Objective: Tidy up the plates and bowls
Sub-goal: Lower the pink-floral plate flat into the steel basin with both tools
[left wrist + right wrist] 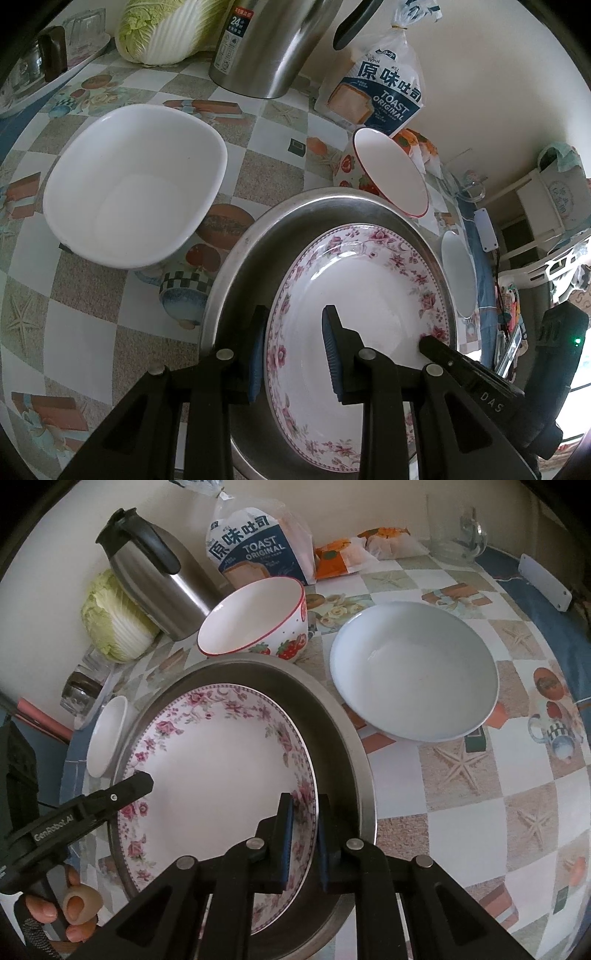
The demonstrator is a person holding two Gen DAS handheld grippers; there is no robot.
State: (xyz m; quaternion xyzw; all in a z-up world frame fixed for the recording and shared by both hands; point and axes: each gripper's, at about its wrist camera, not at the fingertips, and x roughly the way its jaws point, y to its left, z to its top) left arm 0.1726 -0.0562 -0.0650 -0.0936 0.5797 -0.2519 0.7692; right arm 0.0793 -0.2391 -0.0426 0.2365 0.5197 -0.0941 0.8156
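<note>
The floral plate [221, 760] lies tilted inside the steel basin [332, 716], which stands on the patterned tablecloth [461, 812]. The right gripper [304, 834] straddles the plate's near-right rim: one blue pad sits on the inner face and the other against the outer side, the jaws nearly closed on the rim. The left gripper [293, 354] straddles the opposite rim, one pad outside the plate toward the basin wall and one over the plate's white centre; its jaws stand partly open, and whether the pads press on the rim cannot be told. In the right wrist view a hand [55, 912] grasps the handle of the left gripper. Beside the basin stand a strawberry bowl [258, 624], a wide white bowl [413, 672] and a small white dish [107, 734] touching or just beside the basin's rim. Behind these are a steel thermos [159, 576], a toast bag [255, 550] and a cabbage [110, 624].
</note>
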